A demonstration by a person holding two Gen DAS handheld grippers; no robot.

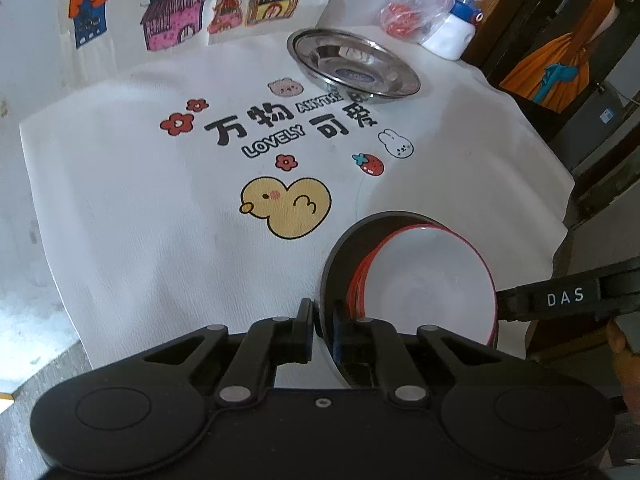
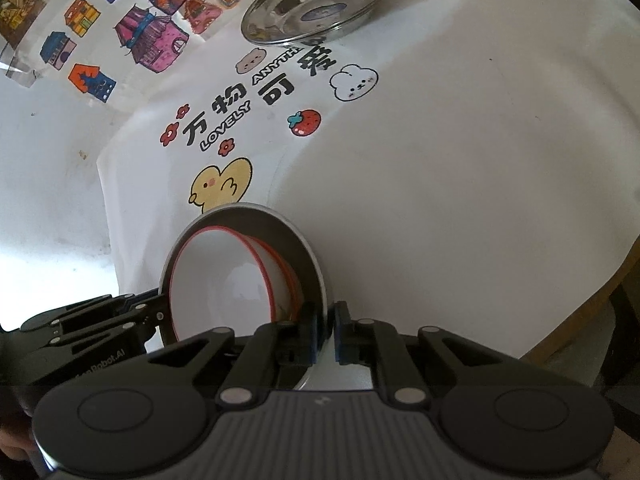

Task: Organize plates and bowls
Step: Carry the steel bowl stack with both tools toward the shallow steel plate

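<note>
A grey metal bowl (image 1: pixel 340 260) stands tilted on the white printed tablecloth (image 1: pixel 120 200), with white red-rimmed bowls (image 1: pixel 424 280) nested inside it. My left gripper (image 1: pixel 323 316) is shut on the metal bowl's near rim, one finger outside and one inside. From the right, the right gripper (image 1: pixel 506 300) holds the opposite rim. In the right wrist view the right gripper (image 2: pixel 328 320) is shut on the metal bowl (image 2: pixel 296 248) at its rim. The white bowls (image 2: pixel 224 280) show inside, and the left gripper (image 2: pixel 160 312) holds the far side.
A shiny steel plate (image 1: pixel 352 64) lies at the back of the cloth, also in the right wrist view as the steel plate (image 2: pixel 316 0). Behind it sit a plastic bag (image 1: pixel 416 4) with something red and a white bottle (image 1: pixel 452 36). The table edge (image 2: pixel 580 312) runs along the right.
</note>
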